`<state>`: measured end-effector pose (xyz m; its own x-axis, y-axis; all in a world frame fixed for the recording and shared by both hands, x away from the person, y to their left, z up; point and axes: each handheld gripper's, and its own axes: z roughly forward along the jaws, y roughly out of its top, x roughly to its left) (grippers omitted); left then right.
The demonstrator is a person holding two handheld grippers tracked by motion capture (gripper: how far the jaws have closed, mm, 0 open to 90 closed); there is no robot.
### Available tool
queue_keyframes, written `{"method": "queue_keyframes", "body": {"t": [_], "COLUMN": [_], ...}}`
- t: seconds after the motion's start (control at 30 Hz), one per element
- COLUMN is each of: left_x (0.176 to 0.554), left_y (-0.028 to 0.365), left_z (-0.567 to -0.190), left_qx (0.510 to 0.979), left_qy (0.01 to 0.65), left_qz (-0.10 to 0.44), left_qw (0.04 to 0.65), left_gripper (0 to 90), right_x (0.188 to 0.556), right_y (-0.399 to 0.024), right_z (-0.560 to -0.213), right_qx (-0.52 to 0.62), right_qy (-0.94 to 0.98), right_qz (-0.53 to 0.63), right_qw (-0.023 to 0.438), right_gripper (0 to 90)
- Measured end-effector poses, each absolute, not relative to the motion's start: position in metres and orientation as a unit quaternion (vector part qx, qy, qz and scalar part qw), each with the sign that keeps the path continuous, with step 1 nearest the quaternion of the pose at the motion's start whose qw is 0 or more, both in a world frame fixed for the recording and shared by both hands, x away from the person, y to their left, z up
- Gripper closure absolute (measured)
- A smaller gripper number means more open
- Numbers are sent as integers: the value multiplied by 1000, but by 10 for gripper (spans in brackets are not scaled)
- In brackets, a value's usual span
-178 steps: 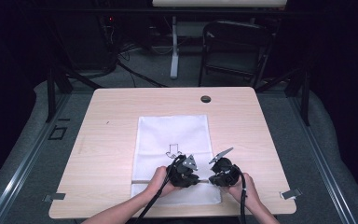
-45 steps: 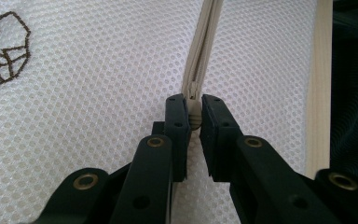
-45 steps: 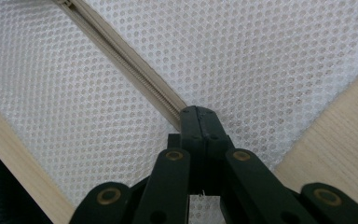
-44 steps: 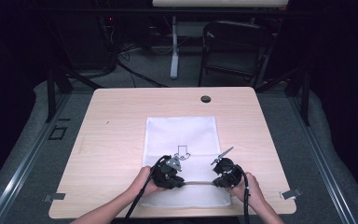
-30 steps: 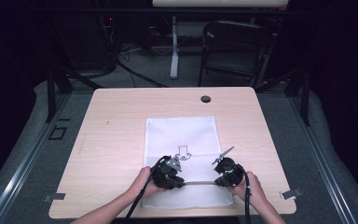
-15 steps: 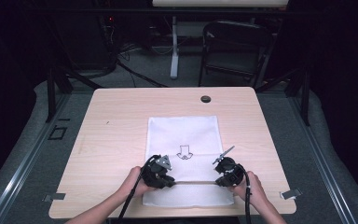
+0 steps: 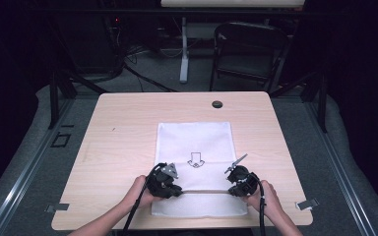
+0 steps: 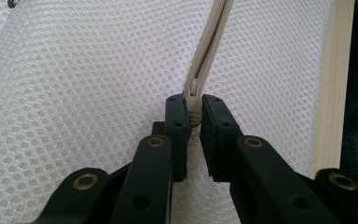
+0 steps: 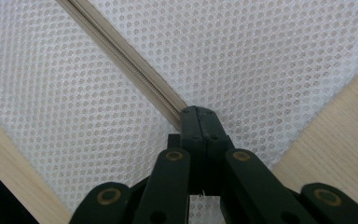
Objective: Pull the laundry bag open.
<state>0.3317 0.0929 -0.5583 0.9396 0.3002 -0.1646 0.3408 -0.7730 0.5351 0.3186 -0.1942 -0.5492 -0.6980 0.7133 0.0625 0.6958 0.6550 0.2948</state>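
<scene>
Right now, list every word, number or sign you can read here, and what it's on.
No readable words or numbers.
Sign: a dark outlined arrow pointing toward the person, on the white mesh bag; a small mark at its tip is too small to read.
The grippers and table carry no readable text.

Light wood bench (image 7: 123,147), rounded corners, sits on grey floor (image 7: 34,162). White mesh bag (image 7: 194,140) lies flat, centre-right, near edge reaching bench's front edge; black arrow mark on it. Small dark round cap (image 7: 217,104) at far edge, w/ bare wood between.
</scene>
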Motion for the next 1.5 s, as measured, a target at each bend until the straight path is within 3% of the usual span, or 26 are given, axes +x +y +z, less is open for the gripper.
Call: {"method": "queue_keyframes", "body": {"t": [1.5], "left_x": [330], "left_y": [117], "left_z": [-559], "left_qx": [943], "left_qy": [168], "left_qz": [-20], "left_qw": [286], "left_gripper": [814], "right_x": [324], "right_y": [-214], "right_z": [-548], "right_qx": [417], "right_qy": [899], "right_qz": [134], "right_qw": [29], "right_gripper": [900]}}
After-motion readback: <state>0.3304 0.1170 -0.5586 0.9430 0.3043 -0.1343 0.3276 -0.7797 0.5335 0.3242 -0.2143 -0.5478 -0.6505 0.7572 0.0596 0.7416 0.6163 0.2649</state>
